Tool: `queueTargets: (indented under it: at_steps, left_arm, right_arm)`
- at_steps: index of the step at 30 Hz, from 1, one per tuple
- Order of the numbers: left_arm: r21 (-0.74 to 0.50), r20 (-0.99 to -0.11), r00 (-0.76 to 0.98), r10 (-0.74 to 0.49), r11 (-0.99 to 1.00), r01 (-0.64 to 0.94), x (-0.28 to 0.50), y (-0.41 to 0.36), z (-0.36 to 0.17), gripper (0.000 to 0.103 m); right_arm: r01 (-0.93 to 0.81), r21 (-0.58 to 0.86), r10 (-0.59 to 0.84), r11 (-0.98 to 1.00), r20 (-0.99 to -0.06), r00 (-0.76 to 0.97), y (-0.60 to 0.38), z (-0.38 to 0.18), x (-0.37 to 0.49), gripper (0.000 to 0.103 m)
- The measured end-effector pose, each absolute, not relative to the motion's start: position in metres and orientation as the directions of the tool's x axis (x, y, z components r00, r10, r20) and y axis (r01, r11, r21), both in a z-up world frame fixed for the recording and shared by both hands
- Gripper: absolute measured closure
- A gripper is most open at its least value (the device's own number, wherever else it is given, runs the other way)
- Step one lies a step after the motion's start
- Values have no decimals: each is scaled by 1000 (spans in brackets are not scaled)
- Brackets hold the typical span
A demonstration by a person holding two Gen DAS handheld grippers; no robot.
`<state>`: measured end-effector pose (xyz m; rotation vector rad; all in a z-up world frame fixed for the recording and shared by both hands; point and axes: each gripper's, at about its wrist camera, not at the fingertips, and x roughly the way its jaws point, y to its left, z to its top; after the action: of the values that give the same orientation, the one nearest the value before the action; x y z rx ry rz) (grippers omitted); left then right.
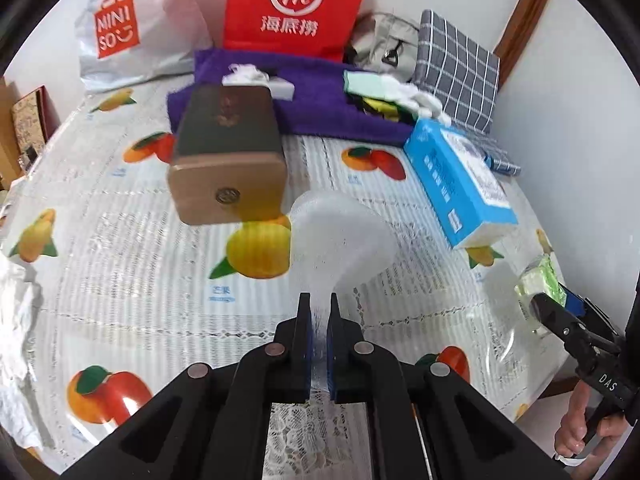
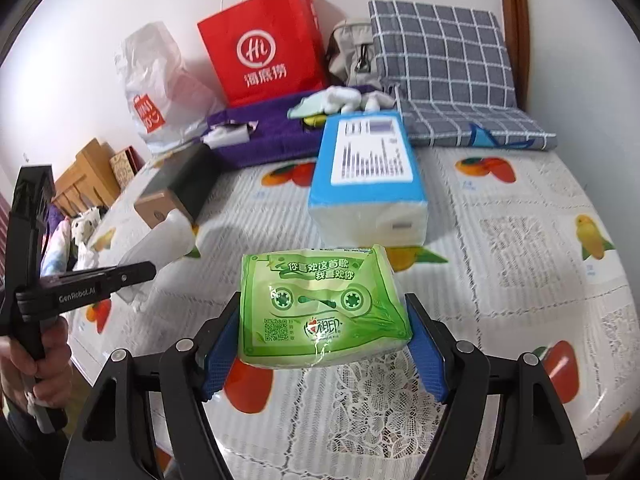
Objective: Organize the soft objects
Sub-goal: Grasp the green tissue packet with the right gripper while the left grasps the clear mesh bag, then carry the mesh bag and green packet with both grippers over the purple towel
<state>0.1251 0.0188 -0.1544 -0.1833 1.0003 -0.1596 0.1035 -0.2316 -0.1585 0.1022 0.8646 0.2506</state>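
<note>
Only the right wrist view shows the green tissue pack (image 2: 322, 308) face-on above the fruit-print tablecloth (image 2: 520, 216), clamped between the right gripper (image 2: 320, 344) pads; the left wrist view alone shows the left gripper (image 1: 319, 312) pinched tight on a translucent plastic sheet (image 1: 340, 236)

blurred wooden box (image 1: 228, 152); red bag (image 1: 298, 4) top cut off

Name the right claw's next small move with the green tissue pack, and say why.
Probably carry the green tissue pack forward toward the blue tissue pack and set it beside it. The right claw holds it above the table, and other soft goods cluster there.
</note>
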Motion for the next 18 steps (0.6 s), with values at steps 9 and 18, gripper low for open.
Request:
queueTargets:
  at_steps: [9,18]
  left_arm:
    - [-229,-788,583,-198,973,22,115,34,-120,97]
    - [-222,-756,630,-181,975,13,113,46,-86,97]
  right_arm:
    - [-158,183,241,970,-704,668,-234,-119,97,28]
    - [-153,176,232,973,-684,691,-234,-86,101,28]
